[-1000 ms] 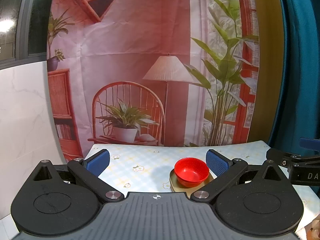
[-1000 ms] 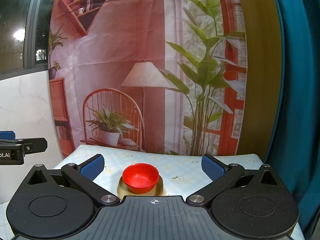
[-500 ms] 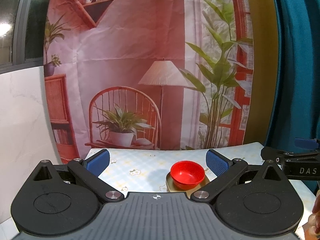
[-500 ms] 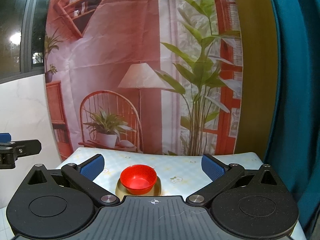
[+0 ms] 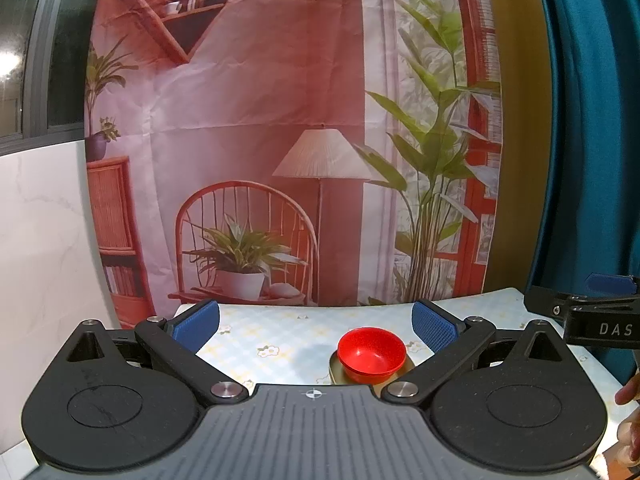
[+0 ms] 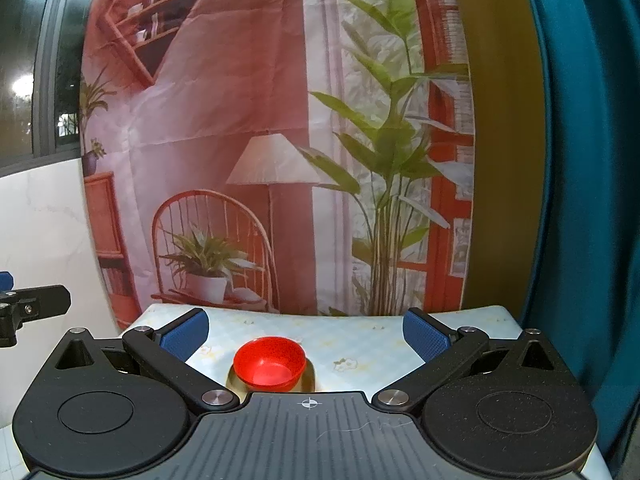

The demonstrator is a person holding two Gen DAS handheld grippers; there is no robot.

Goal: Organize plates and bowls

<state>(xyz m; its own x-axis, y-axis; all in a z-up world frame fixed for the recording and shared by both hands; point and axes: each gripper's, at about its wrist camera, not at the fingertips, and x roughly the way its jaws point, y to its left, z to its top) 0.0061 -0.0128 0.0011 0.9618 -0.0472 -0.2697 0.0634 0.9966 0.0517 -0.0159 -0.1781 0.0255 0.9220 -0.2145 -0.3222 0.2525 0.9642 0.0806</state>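
Note:
A small red bowl [image 5: 371,354] sits on a gold plate [image 5: 335,368] on the table's flowered cloth; the right wrist view shows the same red bowl [image 6: 270,363] on the gold plate [image 6: 232,380]. My left gripper [image 5: 316,322] is open and held back from the bowl, nothing between its blue pads. My right gripper [image 6: 305,330] is open too, well short of the bowl, and empty. The gripper bodies hide the near part of the plate in both views.
The table [image 5: 280,332] is small, covered in a pale checked cloth, with its back edge against a printed backdrop [image 5: 280,120]. A teal curtain [image 6: 580,160] hangs at the right. The other gripper's finger [image 5: 580,312] shows at the right edge, with a hand [image 5: 630,420] below it.
Both views have drifted slightly; the bowl and plate sit a little farther off and lower in view. Both grippers stay open and nothing on the table has moved.

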